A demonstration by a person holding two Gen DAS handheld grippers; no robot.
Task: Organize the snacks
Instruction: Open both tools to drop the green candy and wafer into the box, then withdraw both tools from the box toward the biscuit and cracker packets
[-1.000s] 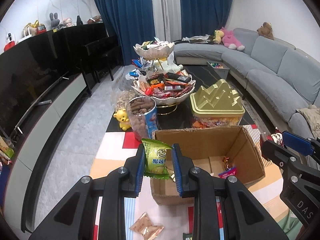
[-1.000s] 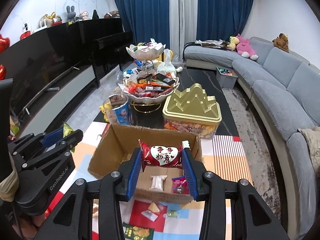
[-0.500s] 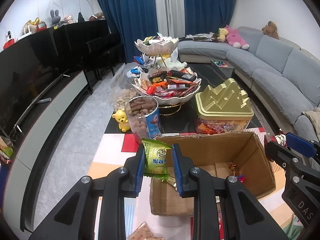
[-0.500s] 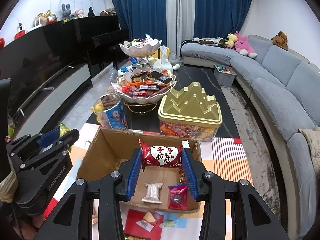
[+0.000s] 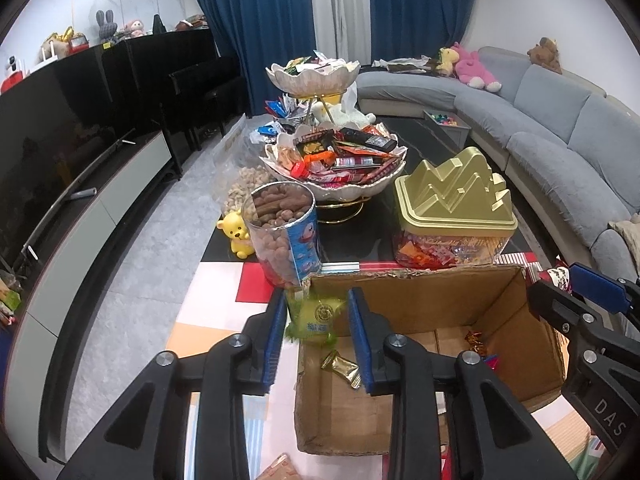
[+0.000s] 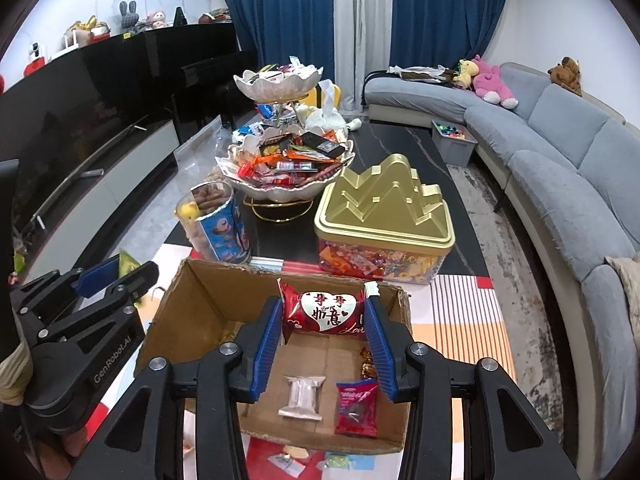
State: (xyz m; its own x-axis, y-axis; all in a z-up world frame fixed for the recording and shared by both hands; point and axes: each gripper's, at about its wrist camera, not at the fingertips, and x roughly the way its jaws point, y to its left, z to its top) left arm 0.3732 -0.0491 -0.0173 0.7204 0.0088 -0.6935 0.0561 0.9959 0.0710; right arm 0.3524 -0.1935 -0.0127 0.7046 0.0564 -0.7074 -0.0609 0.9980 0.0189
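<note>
Blue curtains and a grey sofa frame a table crowded with sweets. At nine o'clock, the left gripper (image 5: 316, 330) has just spread its jaws; the green snack packet (image 5: 316, 318), clamped a second ago, now looks blurred and loose between them, apparently dropping at the near-left rim of the cardboard box (image 5: 520, 308). At twelve o'clock stands the tiered snack bowl (image 6: 288, 188). Toward three o'clock, the right gripper (image 6: 325, 318) still pinches the red heart-printed packet (image 6: 325, 314) above the box's middle, so one snack appears delivered and one awaits release.
</note>
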